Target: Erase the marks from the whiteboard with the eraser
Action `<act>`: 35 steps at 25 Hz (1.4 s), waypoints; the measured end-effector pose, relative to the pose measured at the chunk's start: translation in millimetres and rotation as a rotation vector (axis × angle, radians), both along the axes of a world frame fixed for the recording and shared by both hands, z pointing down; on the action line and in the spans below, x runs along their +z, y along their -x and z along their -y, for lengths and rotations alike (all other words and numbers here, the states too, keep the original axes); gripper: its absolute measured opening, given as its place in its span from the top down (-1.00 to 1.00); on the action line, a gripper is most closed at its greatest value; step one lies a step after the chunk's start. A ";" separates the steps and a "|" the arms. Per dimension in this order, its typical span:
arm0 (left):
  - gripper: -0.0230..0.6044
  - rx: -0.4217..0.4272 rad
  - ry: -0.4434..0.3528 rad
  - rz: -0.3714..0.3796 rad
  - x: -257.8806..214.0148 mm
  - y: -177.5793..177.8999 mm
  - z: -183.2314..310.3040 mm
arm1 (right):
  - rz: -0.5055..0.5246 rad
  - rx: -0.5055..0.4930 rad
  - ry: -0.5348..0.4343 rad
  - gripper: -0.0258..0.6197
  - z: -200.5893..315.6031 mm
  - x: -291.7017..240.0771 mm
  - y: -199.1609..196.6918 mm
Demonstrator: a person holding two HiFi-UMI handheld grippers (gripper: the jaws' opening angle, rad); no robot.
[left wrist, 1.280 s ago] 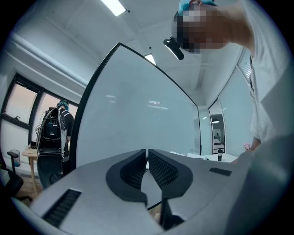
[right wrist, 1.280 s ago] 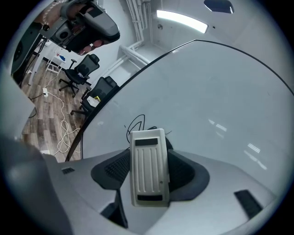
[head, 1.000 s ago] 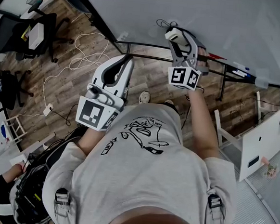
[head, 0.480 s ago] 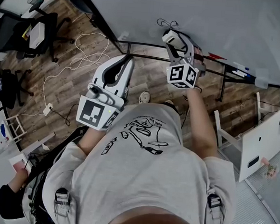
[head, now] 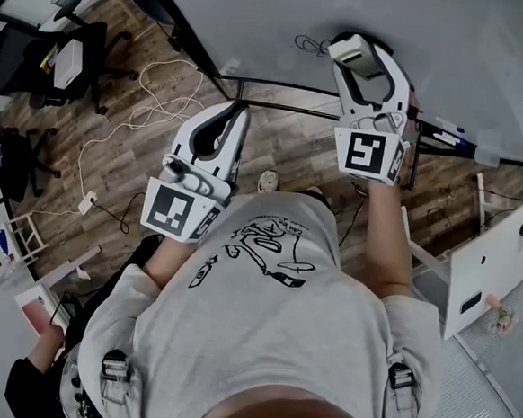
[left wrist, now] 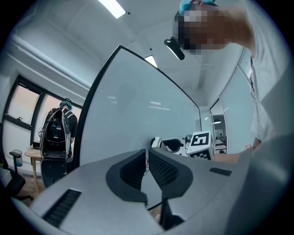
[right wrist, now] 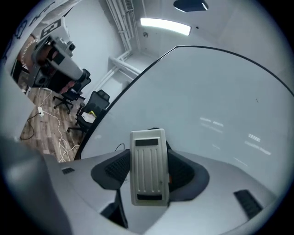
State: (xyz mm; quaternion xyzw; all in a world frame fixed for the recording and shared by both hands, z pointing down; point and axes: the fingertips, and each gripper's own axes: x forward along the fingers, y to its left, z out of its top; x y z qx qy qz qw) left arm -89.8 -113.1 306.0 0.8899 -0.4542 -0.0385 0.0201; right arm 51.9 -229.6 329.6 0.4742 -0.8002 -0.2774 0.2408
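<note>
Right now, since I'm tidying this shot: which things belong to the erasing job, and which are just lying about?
Job in hand:
whiteboard
scribbled mark
eraser, clamped in the right gripper

Lying about:
markers on the board's ledge
white cable on the floor
office chair
left gripper, shut and empty

In the head view, the left gripper (head: 239, 112) sits at ten o'clock from the chest. It points toward one o'clock, its jaws closed to a slit with nothing between them. The right gripper (head: 362, 51) reaches farther out at one o'clock on an extended forearm, clamping the eraser (right wrist: 148, 167).
</note>
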 end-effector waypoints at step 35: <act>0.81 0.012 -0.005 -0.001 -2.0 0.4 11.5 | -0.123 0.003 -0.098 0.12 18.0 19.8 19.9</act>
